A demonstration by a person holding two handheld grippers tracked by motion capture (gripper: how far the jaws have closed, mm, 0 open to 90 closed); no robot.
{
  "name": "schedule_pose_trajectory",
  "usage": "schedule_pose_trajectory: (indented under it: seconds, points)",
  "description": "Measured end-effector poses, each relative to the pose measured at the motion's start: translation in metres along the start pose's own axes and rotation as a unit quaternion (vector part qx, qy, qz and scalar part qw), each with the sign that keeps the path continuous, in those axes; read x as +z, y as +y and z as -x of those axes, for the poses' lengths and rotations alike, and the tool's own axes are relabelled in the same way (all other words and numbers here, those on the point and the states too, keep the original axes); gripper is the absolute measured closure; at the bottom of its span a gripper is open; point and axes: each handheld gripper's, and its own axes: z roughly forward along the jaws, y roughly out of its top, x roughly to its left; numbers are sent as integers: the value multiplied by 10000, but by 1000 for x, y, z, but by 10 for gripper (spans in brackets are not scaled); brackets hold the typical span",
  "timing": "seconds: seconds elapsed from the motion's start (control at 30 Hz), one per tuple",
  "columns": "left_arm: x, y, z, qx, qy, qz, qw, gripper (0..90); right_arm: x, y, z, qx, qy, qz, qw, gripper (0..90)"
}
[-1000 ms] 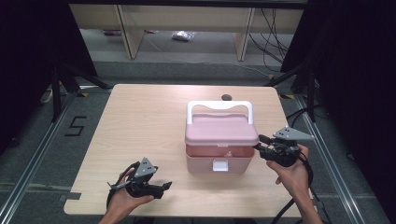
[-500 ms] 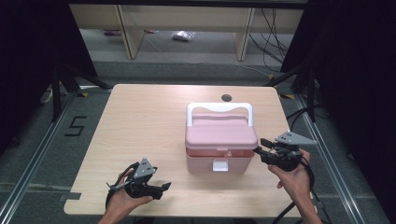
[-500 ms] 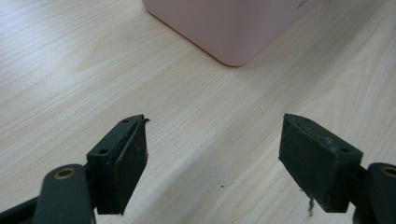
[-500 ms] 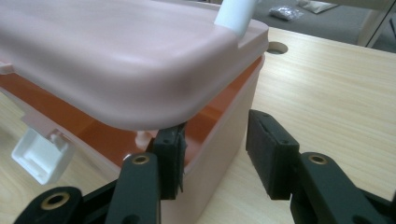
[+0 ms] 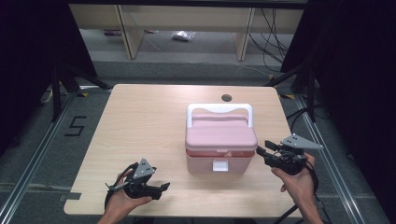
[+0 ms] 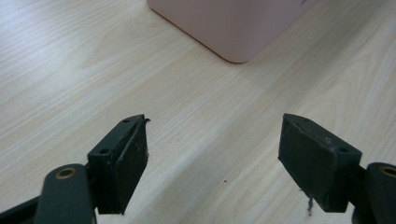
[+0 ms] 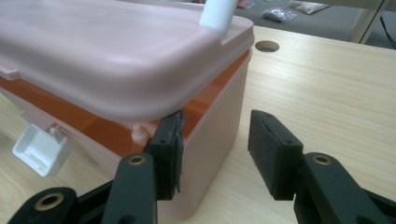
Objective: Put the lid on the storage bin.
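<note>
A pink box with a white handle and a white latch stands mid-table. Its lid sits slightly raised, and an orange inside shows under the rim. My right gripper is at the box's right front corner. Its jaws have just been opening. One pad sits against the corner under the lid rim, while the other stands apart from the wall with the corner between them. The left gripper rests on the table at the front left, open with only bare wood between its jaws.
The wooden table has a round cable hole behind the box. Wide free room lies left of the box. Beyond the far edge stand shelf legs and cables on the floor.
The right gripper has drawn slightly back toward the table's near edge beside the box, and its jaws stand wider. The left gripper has stayed put.
</note>
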Motion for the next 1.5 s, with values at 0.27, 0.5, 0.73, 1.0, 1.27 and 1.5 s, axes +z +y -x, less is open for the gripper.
schedule_pose_trajectory:
  seconds: [0.27,0.5,0.73,1.0,1.27,1.5]
  points:
    - [-1,-1,0,-19,11,-13,10000,234,-3,-3,5,-138,-174,-21,9998,539]
    - [-4,-1,0,-73,3,56,10000,234,-4,-9,2,-55,-253,-124,9996,469]
    - [-6,-2,1,-115,12,94,9999,234,-6,-18,-1,-35,-219,-94,9997,411]
    - [-7,-5,1,-159,5,94,9998,233,-10,-33,-2,-153,-302,-18,9994,363]
    - [-9,-5,1,-181,8,103,9998,233,-12,-53,-3,-184,-156,-156,9996,344]
    - [-4,-8,3,-146,41,65,9999,232,-12,-64,-6,29,-33,-385,9993,322]
